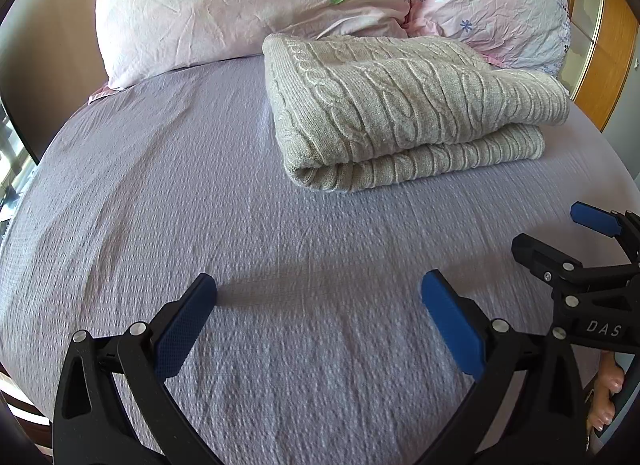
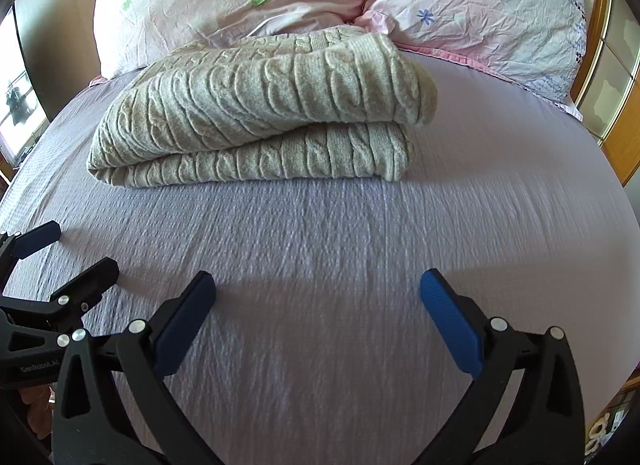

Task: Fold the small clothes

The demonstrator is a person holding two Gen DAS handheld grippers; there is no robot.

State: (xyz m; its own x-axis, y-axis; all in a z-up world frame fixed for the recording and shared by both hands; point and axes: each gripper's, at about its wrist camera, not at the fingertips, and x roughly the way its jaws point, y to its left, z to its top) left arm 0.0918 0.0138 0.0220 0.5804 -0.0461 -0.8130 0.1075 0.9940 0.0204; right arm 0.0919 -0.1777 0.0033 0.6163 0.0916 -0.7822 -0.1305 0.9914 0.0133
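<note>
A beige cable-knit sweater [image 1: 400, 109] lies folded in a thick stack on the lilac bed sheet [image 1: 200, 205], just in front of the pillows. It also shows in the right wrist view [image 2: 260, 113]. My left gripper [image 1: 318, 289] is open and empty, hovering over bare sheet well short of the sweater. My right gripper [image 2: 318, 289] is open and empty too, also short of the sweater. The right gripper shows at the right edge of the left wrist view [image 1: 560, 233]; the left gripper shows at the left edge of the right wrist view [image 2: 76, 249].
Two pink flowered pillows [image 1: 240, 5] [image 2: 480, 13] lean at the head of the bed behind the sweater. A wooden cabinet [image 1: 612, 65] stands to the right of the bed. A window [image 2: 16, 105] is at the left.
</note>
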